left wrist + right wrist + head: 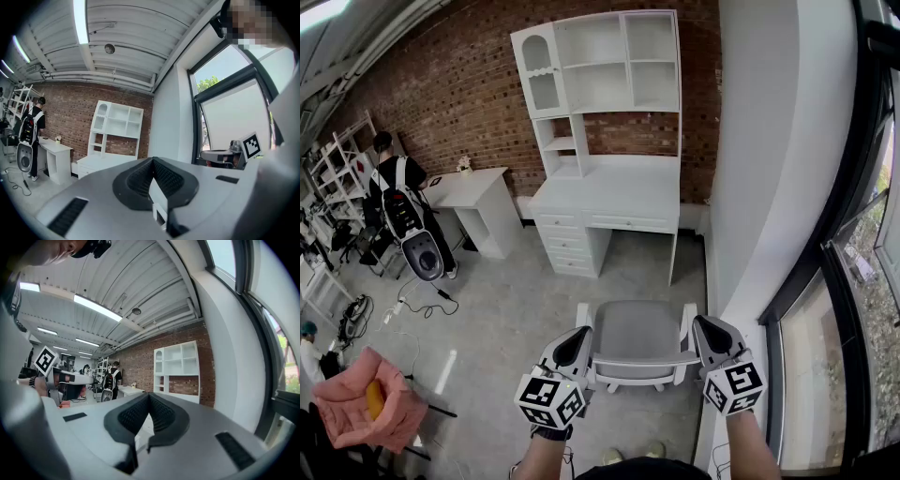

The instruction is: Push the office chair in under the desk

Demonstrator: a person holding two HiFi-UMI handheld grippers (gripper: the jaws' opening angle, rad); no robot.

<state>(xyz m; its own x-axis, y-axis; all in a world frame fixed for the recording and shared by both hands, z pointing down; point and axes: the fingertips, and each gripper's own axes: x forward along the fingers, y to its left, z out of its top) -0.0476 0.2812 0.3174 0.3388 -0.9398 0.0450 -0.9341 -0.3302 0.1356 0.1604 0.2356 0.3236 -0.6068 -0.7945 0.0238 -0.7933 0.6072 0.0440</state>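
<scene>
The grey office chair with white arms stands on the floor, a little in front of the white desk with its shelf unit; the desk's knee space is straight ahead of it. In the head view my left gripper sits at the left end of the chair's back and my right gripper at its right end. I cannot tell whether either touches the chair. Both are shut with nothing between the jaws, as the left gripper view and right gripper view show. Both point level towards the desk.
A white pillar and tall windows run close along the right. A smaller white desk and a person with a backpack are at the left. A pink chair and floor cables lie near left.
</scene>
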